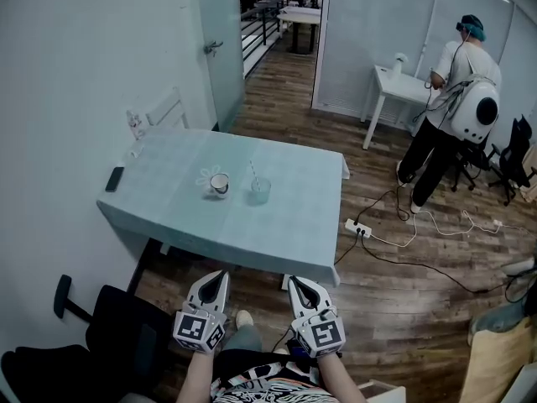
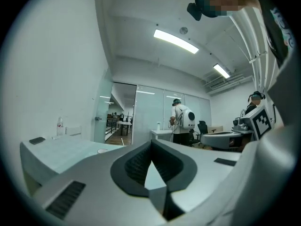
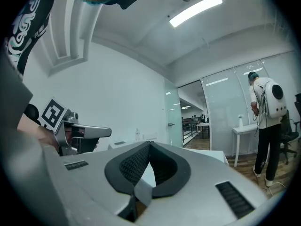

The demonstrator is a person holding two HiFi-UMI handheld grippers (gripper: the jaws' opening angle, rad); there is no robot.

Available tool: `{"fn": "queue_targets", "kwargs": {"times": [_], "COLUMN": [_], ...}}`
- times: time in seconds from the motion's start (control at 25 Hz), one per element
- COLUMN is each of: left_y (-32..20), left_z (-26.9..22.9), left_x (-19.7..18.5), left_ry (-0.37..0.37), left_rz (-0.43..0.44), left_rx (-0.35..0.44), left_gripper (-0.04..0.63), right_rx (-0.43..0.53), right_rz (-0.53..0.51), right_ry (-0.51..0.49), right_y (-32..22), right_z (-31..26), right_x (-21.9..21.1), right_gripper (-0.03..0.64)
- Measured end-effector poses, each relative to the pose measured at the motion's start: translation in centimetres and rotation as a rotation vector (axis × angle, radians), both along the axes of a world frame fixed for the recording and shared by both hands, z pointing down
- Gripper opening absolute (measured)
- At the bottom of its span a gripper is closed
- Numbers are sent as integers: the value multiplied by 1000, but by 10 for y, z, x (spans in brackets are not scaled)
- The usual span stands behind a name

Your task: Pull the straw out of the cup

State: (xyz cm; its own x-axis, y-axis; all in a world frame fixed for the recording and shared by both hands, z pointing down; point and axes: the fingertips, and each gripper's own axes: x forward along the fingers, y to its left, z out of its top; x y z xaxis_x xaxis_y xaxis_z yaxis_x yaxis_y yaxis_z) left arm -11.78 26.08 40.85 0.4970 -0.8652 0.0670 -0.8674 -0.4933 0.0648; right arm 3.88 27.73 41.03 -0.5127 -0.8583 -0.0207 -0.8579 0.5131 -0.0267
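A clear cup [image 1: 260,191] stands on the light teal table [image 1: 294,225], with a white straw [image 1: 252,173] leaning out of it to the left. Just left of it is a small white cup [image 1: 219,183]. Both grippers hang below the table's near edge, well short of the cup. My left gripper [image 1: 218,279] is shut and holds nothing; its jaws meet at the tip [image 2: 151,142]. Beside it, my right gripper [image 1: 296,284] is also shut and empty, tips together [image 3: 150,144]. Both point level toward the table.
A dark phone [image 1: 114,178] and a small bottle [image 1: 134,125] sit at the table's far left. A black chair [image 1: 126,330] is at my left. A person with a white backpack [image 1: 457,99] stands at a white desk [image 1: 403,86]; a power strip [image 1: 358,227] and cables lie on the floor.
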Motion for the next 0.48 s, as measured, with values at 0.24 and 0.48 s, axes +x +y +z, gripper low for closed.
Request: {"fn": "queue_targets", "kwargs": {"times": [0.24, 0.48], "left_y": [-39, -104], "left_z": [0, 9], "left_x": [-3, -4], "left_ry": [-20, -1], "left_rz": [-55, -43], "left_rx": [26, 12], "left_gripper": [28, 28], "right_rx": [-16, -28], "right_rz": [4, -5], "right_ry": [-9, 4], "right_y": [-32, -89], "right_z": [4, 11], "right_x": [5, 2], "right_gripper": [26, 26]}}
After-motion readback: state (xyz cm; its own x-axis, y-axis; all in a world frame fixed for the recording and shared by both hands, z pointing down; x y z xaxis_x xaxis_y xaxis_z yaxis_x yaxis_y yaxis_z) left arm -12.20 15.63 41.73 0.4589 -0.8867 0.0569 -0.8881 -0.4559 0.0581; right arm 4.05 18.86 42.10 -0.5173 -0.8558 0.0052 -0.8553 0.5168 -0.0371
